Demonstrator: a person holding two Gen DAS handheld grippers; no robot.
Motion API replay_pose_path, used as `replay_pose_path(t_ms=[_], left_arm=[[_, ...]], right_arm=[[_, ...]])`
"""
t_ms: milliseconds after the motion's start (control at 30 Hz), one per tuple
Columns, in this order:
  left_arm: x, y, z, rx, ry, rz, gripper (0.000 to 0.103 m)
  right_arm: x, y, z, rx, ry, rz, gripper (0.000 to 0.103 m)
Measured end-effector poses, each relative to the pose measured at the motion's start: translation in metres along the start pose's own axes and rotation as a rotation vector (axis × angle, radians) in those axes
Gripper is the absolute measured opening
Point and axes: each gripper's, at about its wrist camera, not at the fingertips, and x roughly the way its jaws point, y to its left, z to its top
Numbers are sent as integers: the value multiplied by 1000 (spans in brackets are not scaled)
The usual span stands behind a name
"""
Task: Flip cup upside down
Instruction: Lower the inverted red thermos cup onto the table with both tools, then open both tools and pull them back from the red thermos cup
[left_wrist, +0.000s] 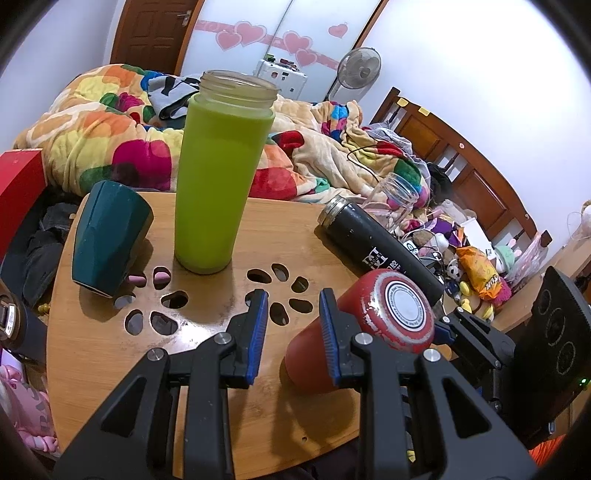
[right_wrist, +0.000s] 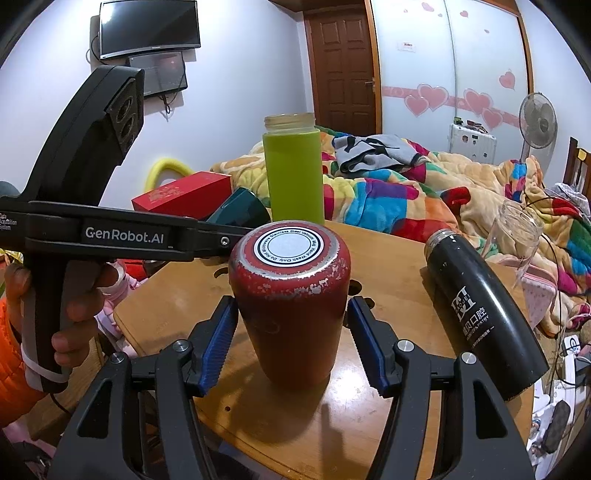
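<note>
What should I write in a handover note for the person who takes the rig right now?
Right gripper: open, its pads on either side of the red cup with small gaps.
Left gripper: open, holds nothing, beside the red cup.
Red cup: stands upside down on the table, base sticker up.
Done: the flip looks complete.
Left: draw the right gripper back without knocking the cup. The green bottle stands mouth up; the black flask and teal cup are tilted.

White walls enclosed the bedroom, with a brown panelled door (right_wrist: 341, 62) beside a wardrobe (right_wrist: 476, 66) (pink hearts across its panels). A standing fan (left_wrist: 360, 70) stood behind the bed (left_wrist: 122, 136), and 2 screens (right_wrist: 149, 27) hung high.
</note>
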Motion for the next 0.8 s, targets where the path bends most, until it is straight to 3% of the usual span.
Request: replay_pose_path(t_ms=[233, 333, 567, 800], left_arm=[[-1, -1, 0, 0, -1, 3, 27], [-2, -1, 0, -1, -2, 8, 28], [-6, 1, 0, 2, -11, 29, 40], [-32, -4, 2, 51, -70, 116, 44]], right_arm=[[-3, -3, 0, 6, -9, -13, 70], [-6, -3, 1, 10, -13, -10, 70], [-8, -3, 2, 12, -17, -4, 71], [-26, 0, 6, -4, -37, -20, 71]])
